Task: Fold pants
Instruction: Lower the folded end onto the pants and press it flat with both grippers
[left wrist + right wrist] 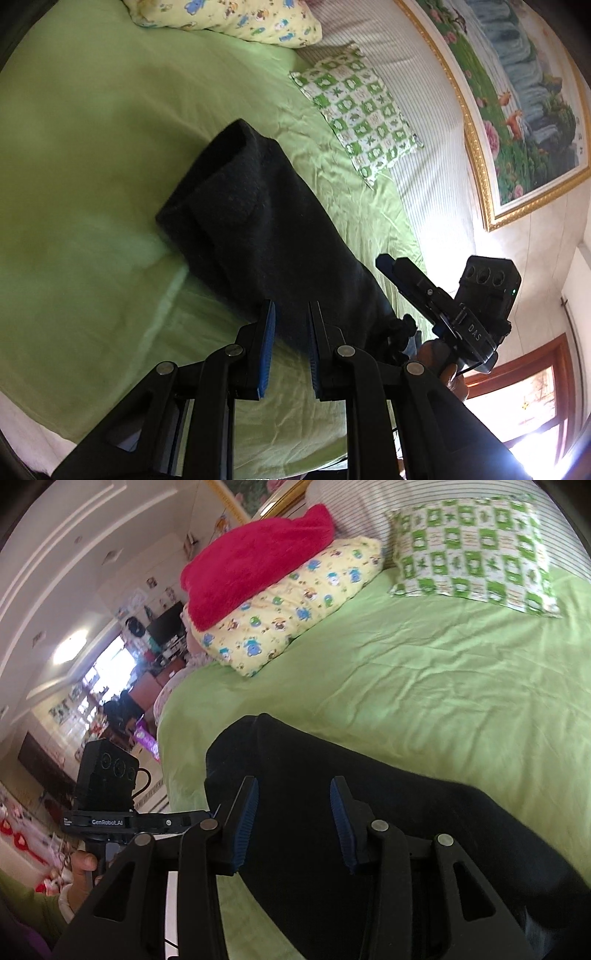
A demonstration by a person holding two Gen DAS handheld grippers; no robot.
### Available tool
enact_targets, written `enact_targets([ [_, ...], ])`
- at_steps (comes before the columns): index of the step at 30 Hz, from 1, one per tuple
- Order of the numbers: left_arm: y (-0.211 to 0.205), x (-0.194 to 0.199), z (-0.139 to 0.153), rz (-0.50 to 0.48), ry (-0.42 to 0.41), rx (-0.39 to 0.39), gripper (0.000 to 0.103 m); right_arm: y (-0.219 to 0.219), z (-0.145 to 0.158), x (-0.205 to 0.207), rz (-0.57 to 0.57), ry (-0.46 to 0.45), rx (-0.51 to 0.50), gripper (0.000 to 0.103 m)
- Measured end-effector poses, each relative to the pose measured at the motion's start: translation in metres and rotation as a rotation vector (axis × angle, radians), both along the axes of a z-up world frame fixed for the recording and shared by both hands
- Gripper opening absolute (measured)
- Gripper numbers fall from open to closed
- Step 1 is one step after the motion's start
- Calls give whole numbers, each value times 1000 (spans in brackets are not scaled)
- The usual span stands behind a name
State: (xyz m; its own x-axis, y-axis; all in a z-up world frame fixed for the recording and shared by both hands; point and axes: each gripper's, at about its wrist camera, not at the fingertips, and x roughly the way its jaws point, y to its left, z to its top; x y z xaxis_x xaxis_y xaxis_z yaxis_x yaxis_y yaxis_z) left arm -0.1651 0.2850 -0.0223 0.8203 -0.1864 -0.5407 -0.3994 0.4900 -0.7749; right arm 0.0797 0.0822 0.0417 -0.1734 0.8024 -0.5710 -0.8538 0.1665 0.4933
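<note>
The dark pants (255,229) lie folded lengthwise on the green bed sheet (92,166), and also show in the right wrist view (388,801). My left gripper (291,314) is open, its blue pads just above the near end of the pants, holding nothing. My right gripper (293,790) is open over the dark cloth, with the fabric lying between and under its fingers. The right gripper also shows in the left wrist view (391,267), beside the pants' near right edge. The left gripper's body shows at the left of the right wrist view (107,812).
A green-checked pillow (358,110) and a yellow cartoon pillow (229,18) lie at the head of the bed. A red blanket (255,561) sits on the yellow pillow (295,602). A framed painting (517,92) hangs on the wall. The bed edge (166,738) drops off at the left.
</note>
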Motion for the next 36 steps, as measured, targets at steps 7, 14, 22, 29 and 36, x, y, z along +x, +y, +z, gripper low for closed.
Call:
enact_targets([
  [7, 4, -7, -2, 56, 1, -29, 29, 45, 0, 3, 88, -37, -70, 46],
  [14, 10, -11, -12, 144, 48, -46, 56, 91, -1, 8, 210, -62, -146, 47],
  [22, 16, 2, -25, 176, 52, -93, 58, 143, -13, 4, 377, -105, -264, 51],
  [29, 20, 20, -25, 174, 66, -73, 50, 176, -29, -4, 473, -93, -339, 51],
  [36, 17, 26, -12, 153, 41, -47, 21, 170, -19, -9, 453, -109, -289, 25],
])
